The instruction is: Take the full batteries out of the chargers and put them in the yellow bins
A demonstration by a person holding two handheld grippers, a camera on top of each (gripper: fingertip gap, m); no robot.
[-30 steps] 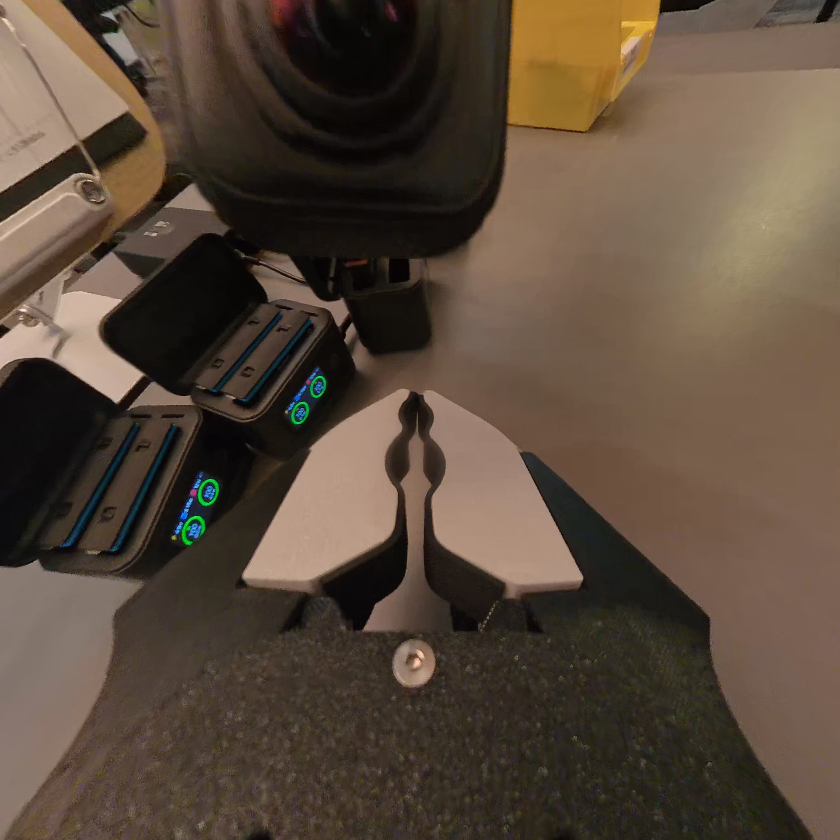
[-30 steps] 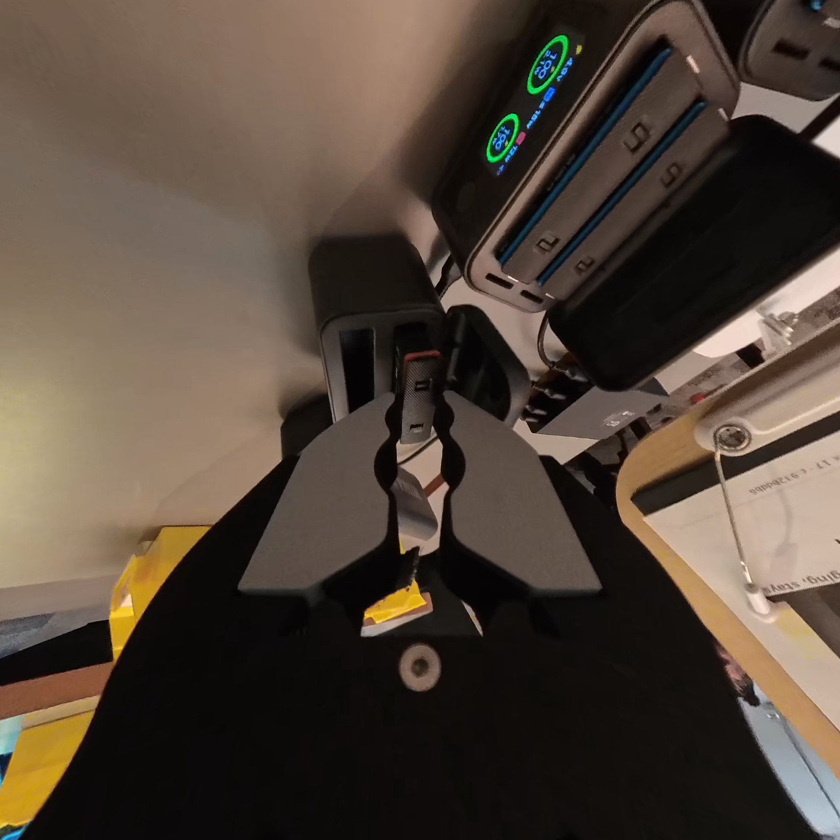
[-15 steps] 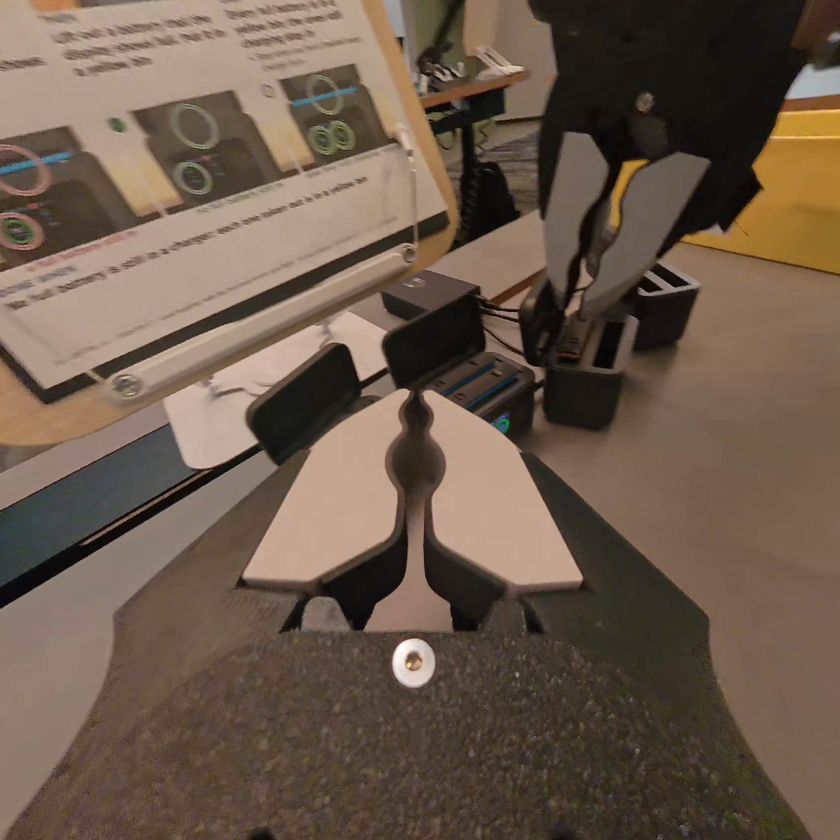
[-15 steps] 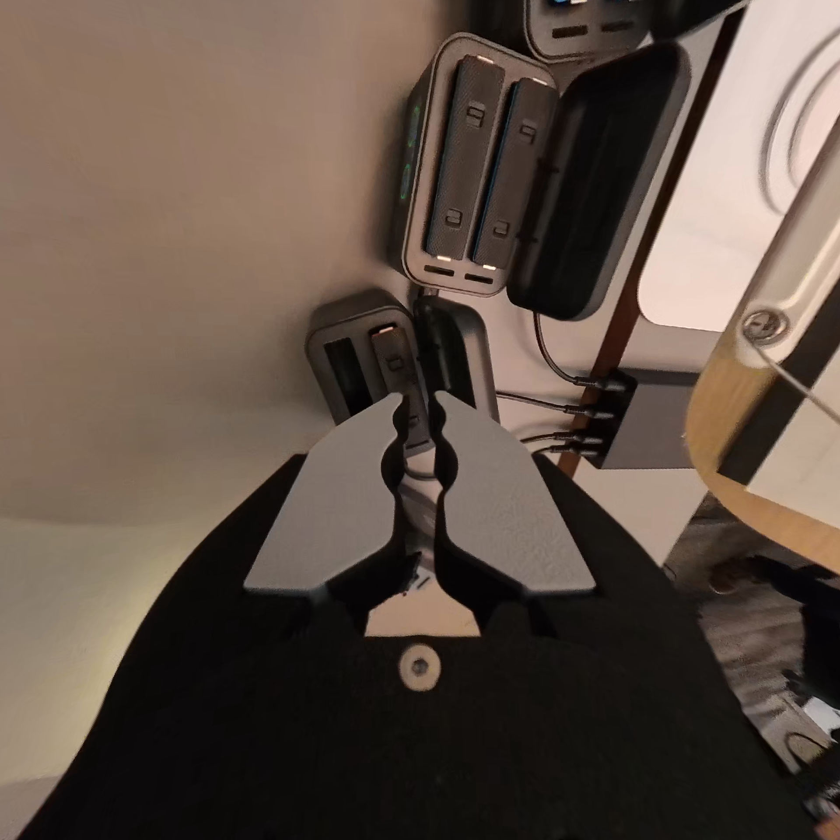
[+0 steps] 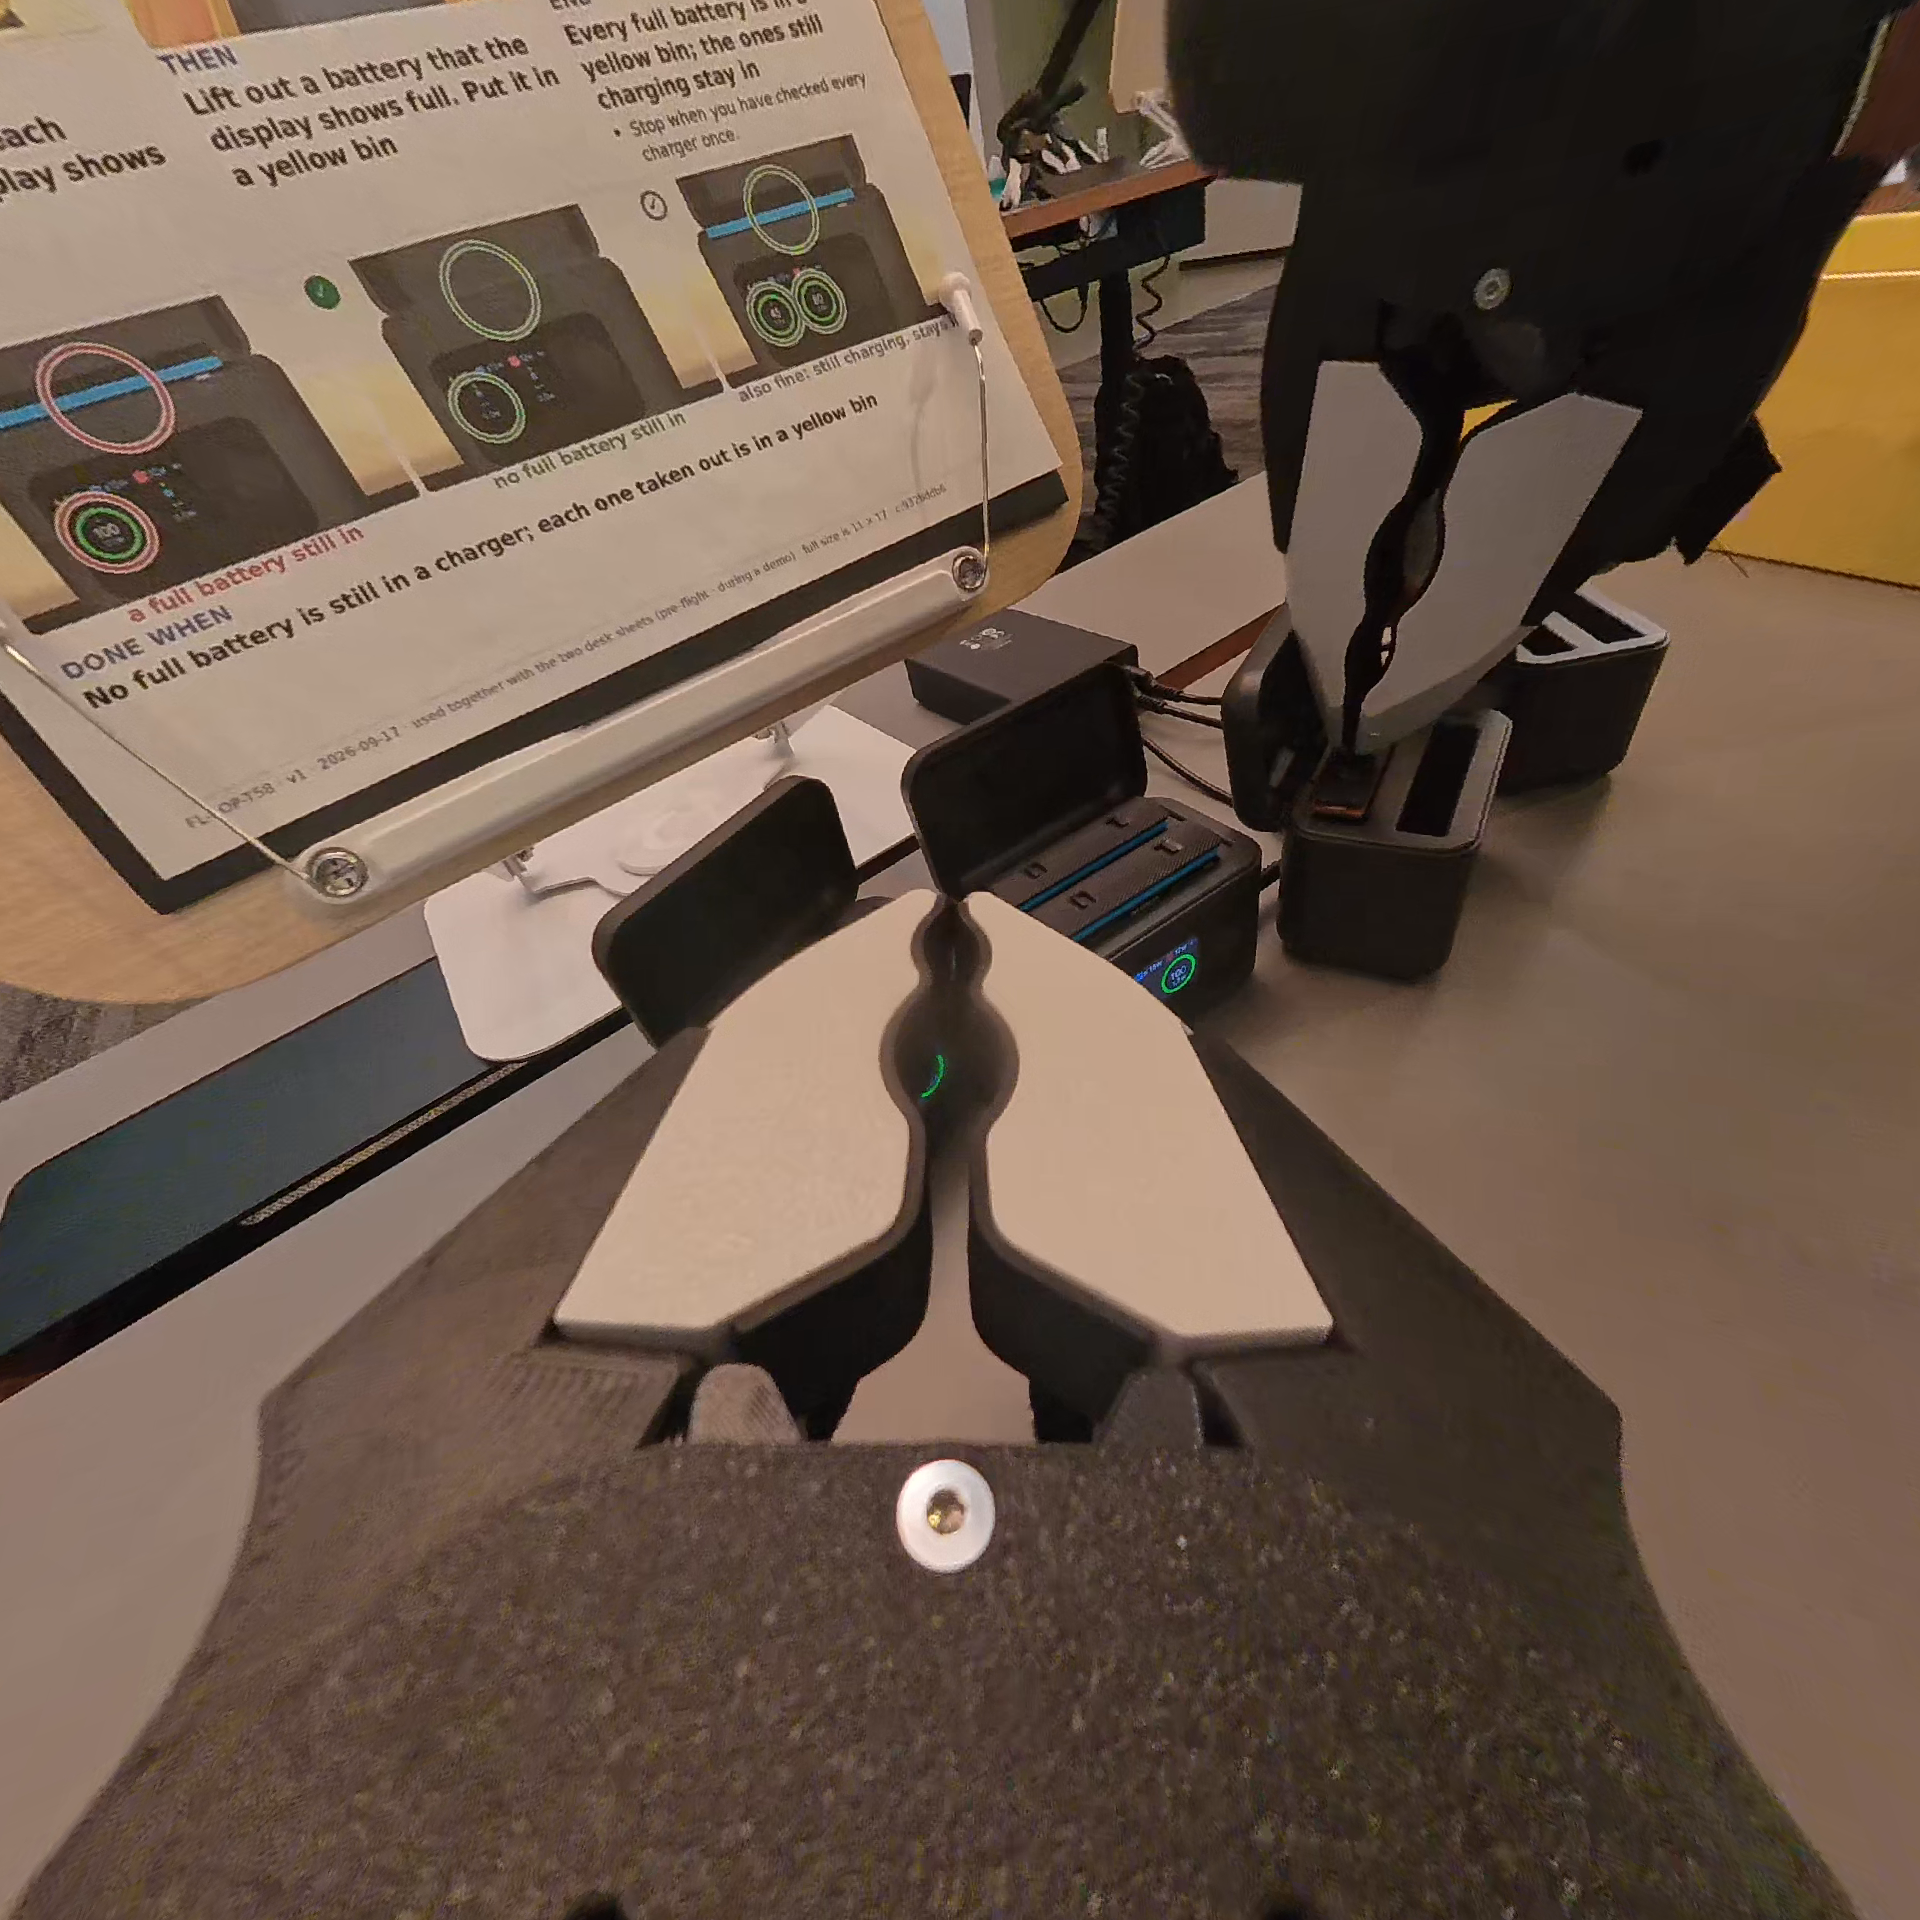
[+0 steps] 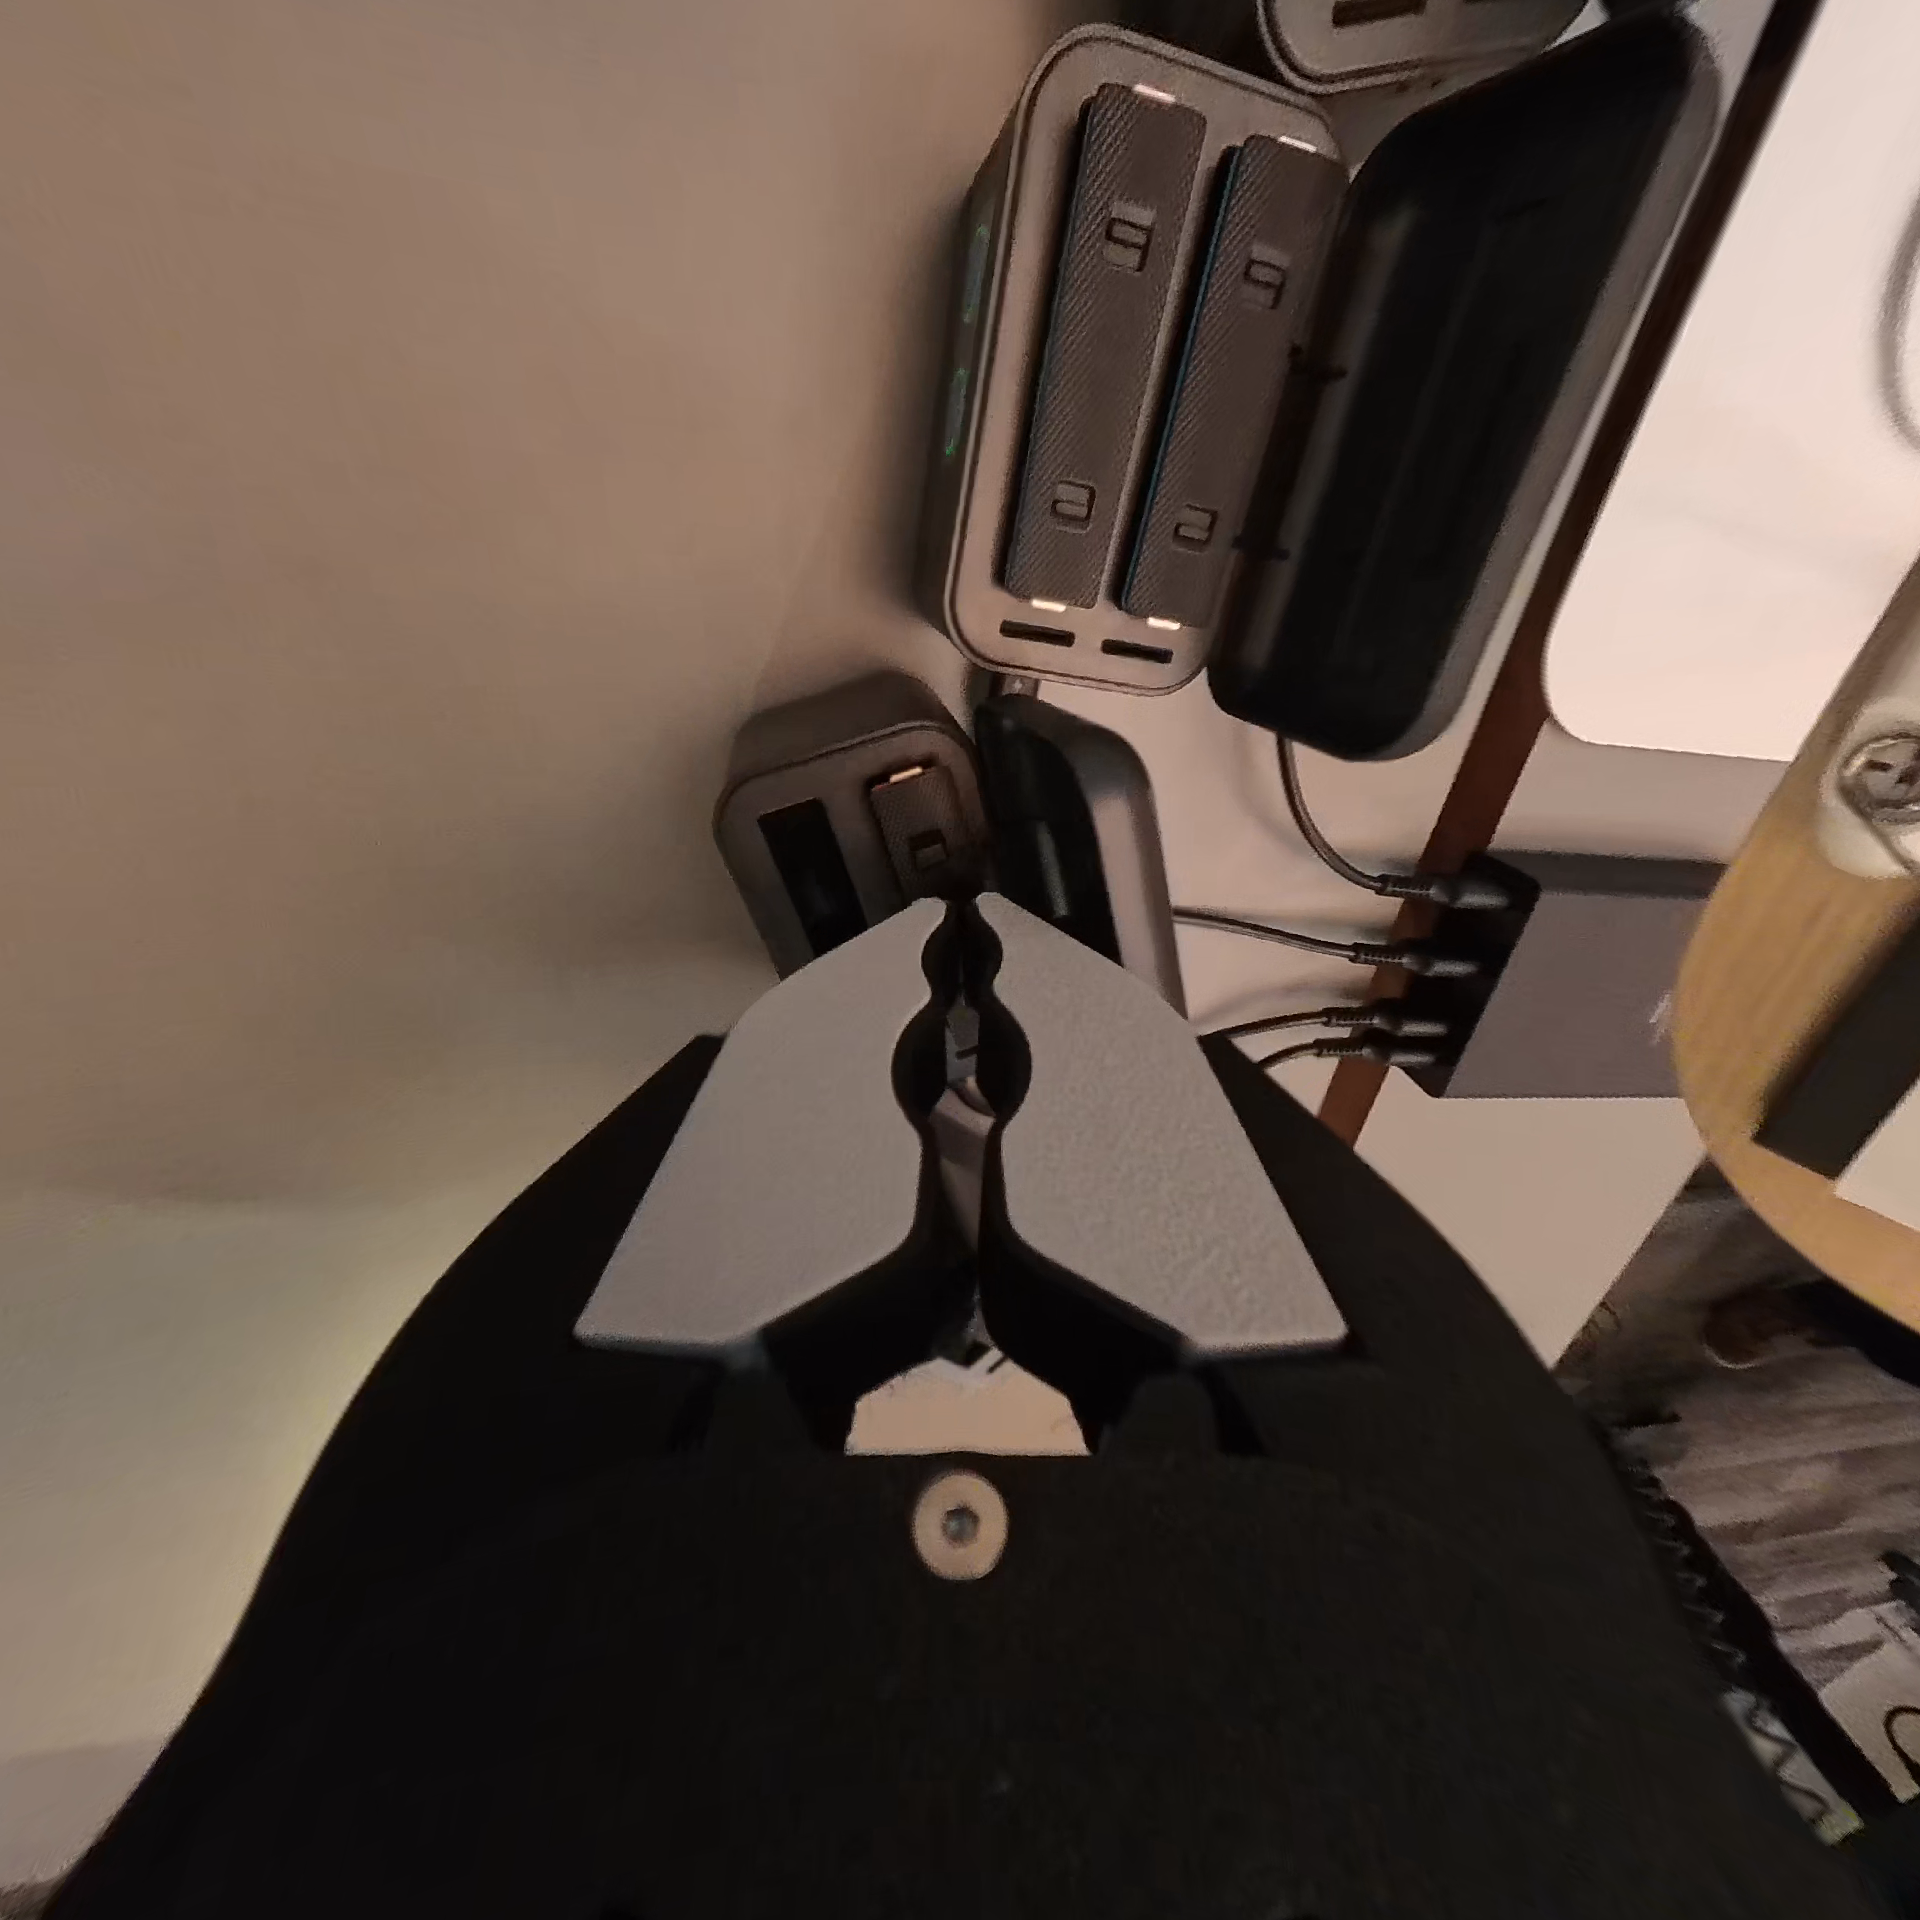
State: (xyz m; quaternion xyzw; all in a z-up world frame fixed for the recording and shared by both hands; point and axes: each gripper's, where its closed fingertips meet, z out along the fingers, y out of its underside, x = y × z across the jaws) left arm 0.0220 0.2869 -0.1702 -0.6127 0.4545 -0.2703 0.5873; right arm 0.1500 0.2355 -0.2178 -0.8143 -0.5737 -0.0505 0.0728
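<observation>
My left gripper (image 5: 951,914) is shut and empty, held back above the grey table (image 5: 1558,1247). Beyond it stand two lidded chargers with open lids; the farther one (image 5: 1122,883) holds two blue-edged batteries and shows a green ring. My right gripper (image 5: 1356,732) comes down onto a small two-slot charger (image 5: 1382,873). Its tips sit on an orange-tipped battery (image 5: 1345,784) low in one slot. In the right wrist view the gripper (image 6: 961,909) is shut just over that battery (image 6: 914,810); the other slot is empty. A yellow bin (image 5: 1860,416) stands at the far right.
A wooden board with an instruction sheet (image 5: 468,416) leans over the table's back left. A black hub (image 5: 1018,655) with several cables lies behind the chargers. Another small charger (image 5: 1590,675) stands farther right. A dark mat (image 5: 208,1122) lies at the left edge. Across from one pair of fingers to the other is roughly 15 cm. My left tips are about 12 cm from the small two-slot charger (image 5: 1382,873), my right tips only 4 cm.
The left gripper has pulled back and tilted up from the chargers. The battery that stood between the right fingertips now sits low in its slot, and the right jaws have closed.
</observation>
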